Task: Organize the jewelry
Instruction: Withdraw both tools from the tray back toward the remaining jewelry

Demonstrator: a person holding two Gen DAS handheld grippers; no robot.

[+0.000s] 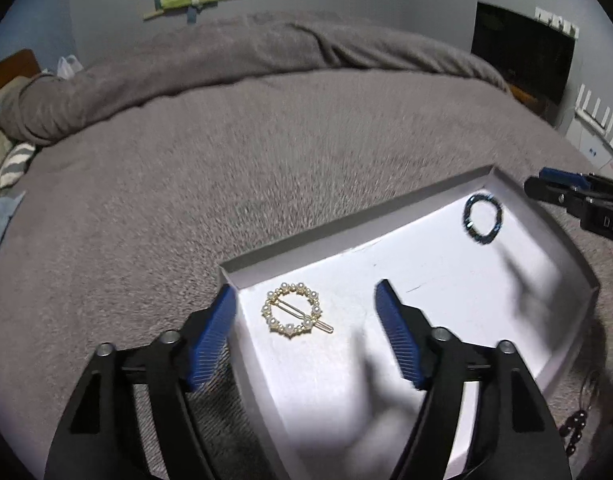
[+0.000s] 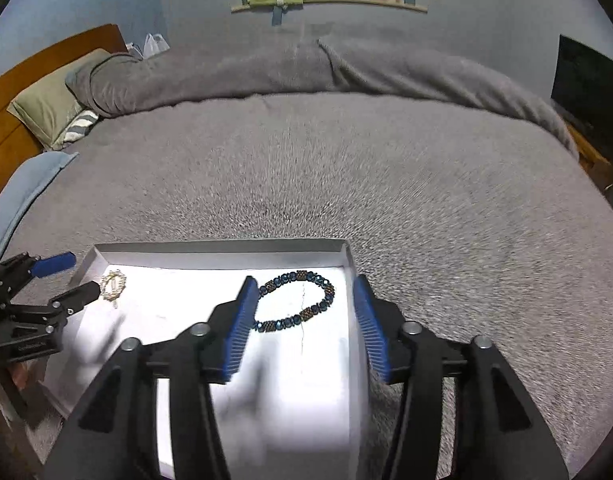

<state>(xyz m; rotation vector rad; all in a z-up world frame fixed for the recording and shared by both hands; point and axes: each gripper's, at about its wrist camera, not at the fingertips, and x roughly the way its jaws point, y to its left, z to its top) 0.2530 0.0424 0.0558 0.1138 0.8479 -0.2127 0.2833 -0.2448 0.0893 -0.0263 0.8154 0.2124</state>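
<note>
The left tongs [image 1: 306,304] stand wide and empty above the round gold hair clip ringed with pearls [image 1: 292,314]. The right tongs [image 2: 302,304] gape, holding nothing, over the blue and bronze beaded bracelet [image 2: 296,300]. Both pieces lie well apart inside the shallow white cardboard tray [image 1: 346,236] on the grey bed blanket [image 1: 186,200].

Lay flat in a shallow white tray [image 2: 222,246] on a grey blanket: a round gold hair clip [image 1: 292,313] ringed with small pearls, a thin gold bar across its middle, near the tray's 9 o'clock corner in the left wrist view. Well apart, toward 2 o'clock, rested a dark blue and bronze beaded bracelet [image 2: 296,302], a closed oval loop close beside the right wall.
</note>
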